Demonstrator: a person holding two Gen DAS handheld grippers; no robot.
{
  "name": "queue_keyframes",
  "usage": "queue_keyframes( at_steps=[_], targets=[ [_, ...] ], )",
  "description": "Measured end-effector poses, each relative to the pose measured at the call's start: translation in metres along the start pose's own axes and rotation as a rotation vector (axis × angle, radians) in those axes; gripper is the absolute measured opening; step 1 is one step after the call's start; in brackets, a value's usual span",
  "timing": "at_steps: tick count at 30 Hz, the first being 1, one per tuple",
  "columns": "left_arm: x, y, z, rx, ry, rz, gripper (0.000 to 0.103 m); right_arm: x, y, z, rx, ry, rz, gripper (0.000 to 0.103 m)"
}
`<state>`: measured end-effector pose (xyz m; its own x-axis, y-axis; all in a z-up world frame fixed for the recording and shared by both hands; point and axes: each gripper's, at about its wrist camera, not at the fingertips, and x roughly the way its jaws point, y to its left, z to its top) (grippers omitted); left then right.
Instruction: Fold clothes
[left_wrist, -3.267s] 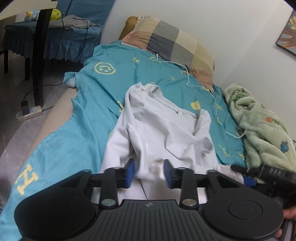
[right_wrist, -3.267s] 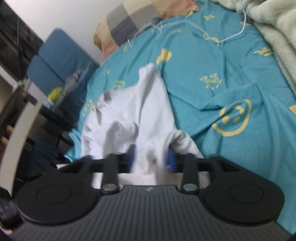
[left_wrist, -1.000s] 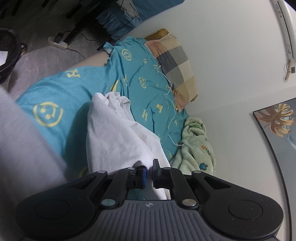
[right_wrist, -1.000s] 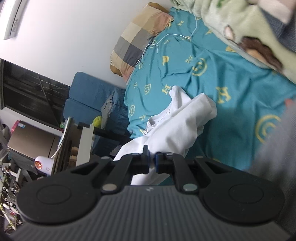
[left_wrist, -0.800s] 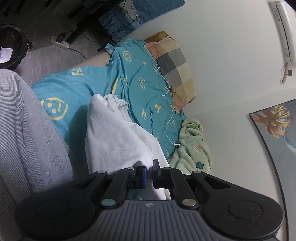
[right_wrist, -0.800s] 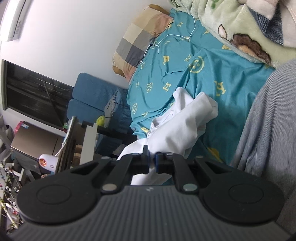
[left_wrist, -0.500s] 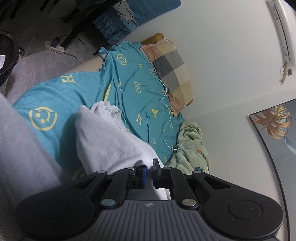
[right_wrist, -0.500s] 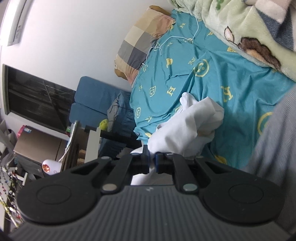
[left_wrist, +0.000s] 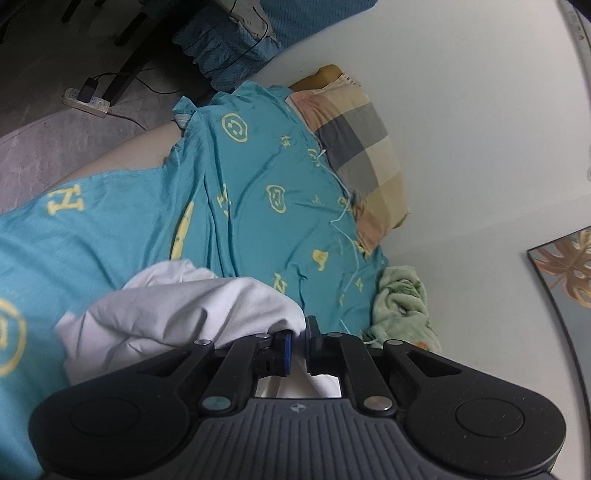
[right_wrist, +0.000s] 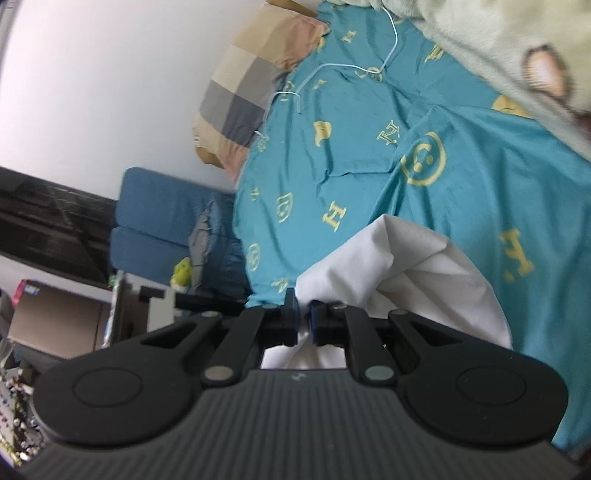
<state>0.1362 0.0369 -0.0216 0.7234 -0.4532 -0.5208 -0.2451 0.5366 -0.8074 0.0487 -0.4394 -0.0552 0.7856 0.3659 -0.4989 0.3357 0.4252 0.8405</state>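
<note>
Your left gripper (left_wrist: 298, 341) and right gripper (right_wrist: 303, 319) each pinch an edge of the white cotton garment (left_wrist: 177, 314), lifted above the teal patterned bedsheet (left_wrist: 258, 184) — light, limp, sagging between them; it looks best held by hems or corners.

Both views are lit softly and evenly by indoor light, and no hard shadows are cast on the teal bedsheet (left_wrist: 122, 225). Strong fisheye bending is seen around the sheet: the wall (left_wrist: 461, 122) beyond it is curved, and dark corners are left at the frame edges. The floor (left_wrist: 44, 66) past the sheet's far edge is rendered dim. In the right wrist view, the green blanket (right_wrist: 517, 48) above the sheet is smeared by motion blur, and the white garment (right_wrist: 417, 266) is nearly overexposed.
</note>
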Motion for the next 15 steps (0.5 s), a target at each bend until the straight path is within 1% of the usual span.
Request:
queue_keyframes(
  at_steps=[5,8,11,15],
  targets=[
    [0.072,0.018,0.025,0.015,0.043,0.039,0.008,0.058,-0.025,0.020,0.028,0.034,-0.067,0.011],
    [0.101,0.032,0.031,0.038,0.071,0.062,0.008,0.084,-0.042,0.026,0.047,0.057,-0.108,0.011],
    [0.116,0.042,0.032,0.058,0.088,0.087,0.008,0.095,-0.051,0.028,0.070,0.073,-0.130,0.011],
    [0.122,0.043,0.031,0.086,0.092,0.090,0.007,0.107,-0.061,0.028,0.097,0.091,-0.155,0.011]
  ],
)
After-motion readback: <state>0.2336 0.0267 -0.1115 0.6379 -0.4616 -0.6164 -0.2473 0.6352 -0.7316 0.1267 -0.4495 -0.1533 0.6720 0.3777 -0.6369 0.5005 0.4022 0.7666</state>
